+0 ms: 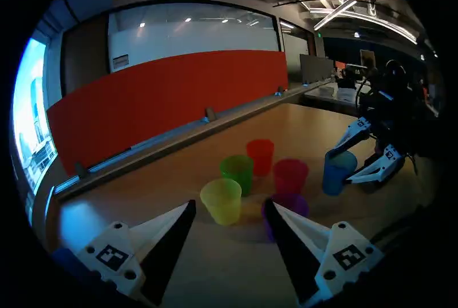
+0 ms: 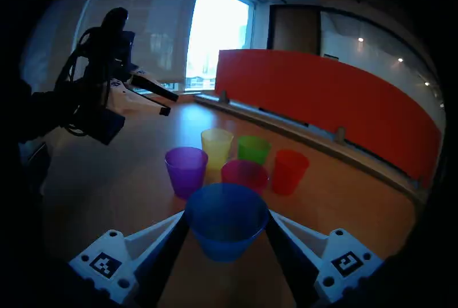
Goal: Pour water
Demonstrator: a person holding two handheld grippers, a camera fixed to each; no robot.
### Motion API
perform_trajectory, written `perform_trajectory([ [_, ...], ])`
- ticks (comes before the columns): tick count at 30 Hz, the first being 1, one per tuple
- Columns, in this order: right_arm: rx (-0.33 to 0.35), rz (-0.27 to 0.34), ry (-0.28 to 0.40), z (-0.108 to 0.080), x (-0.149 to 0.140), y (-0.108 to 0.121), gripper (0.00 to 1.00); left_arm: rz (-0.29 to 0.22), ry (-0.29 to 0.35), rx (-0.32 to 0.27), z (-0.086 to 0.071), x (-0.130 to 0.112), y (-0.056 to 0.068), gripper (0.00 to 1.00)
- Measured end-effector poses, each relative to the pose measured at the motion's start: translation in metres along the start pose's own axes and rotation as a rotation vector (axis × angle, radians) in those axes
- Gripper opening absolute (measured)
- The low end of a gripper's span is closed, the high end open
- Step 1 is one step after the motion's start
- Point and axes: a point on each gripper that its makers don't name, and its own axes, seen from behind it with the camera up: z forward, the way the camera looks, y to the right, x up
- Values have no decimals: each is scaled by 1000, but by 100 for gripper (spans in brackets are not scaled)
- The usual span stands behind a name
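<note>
My right gripper (image 2: 226,216) is shut on a blue cup (image 2: 226,233), held upright just in front of the camera; I see no water in it. Beyond it stands a cluster of cups: purple (image 2: 186,170), yellow (image 2: 217,146), green (image 2: 253,149), magenta (image 2: 245,175) and red (image 2: 289,170). In the left gripper view my left gripper (image 1: 229,205) is open and empty, close to the yellow cup (image 1: 221,199) and the purple cup (image 1: 289,200), which its finger partly hides. To the right of the cluster, the right gripper (image 1: 339,166) holds the blue cup (image 1: 339,172).
The cups stand on a long wooden table (image 1: 320,119) with a red divider panel (image 1: 172,96) along its far edge. The left gripper (image 2: 166,103) and the hand holding it hang over the table (image 2: 131,205) at upper left. A bright window (image 2: 220,39) lies behind.
</note>
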Motion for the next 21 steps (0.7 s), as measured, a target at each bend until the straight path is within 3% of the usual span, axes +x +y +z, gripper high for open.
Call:
perform_trajectory([
  [8,-5,16,52,-5,17,-3,92,30,-35,-40,16,7,-3,89],
  [21,-38,32,120,-15,36,-4,92,102,-93,-136,41,14,4,89],
])
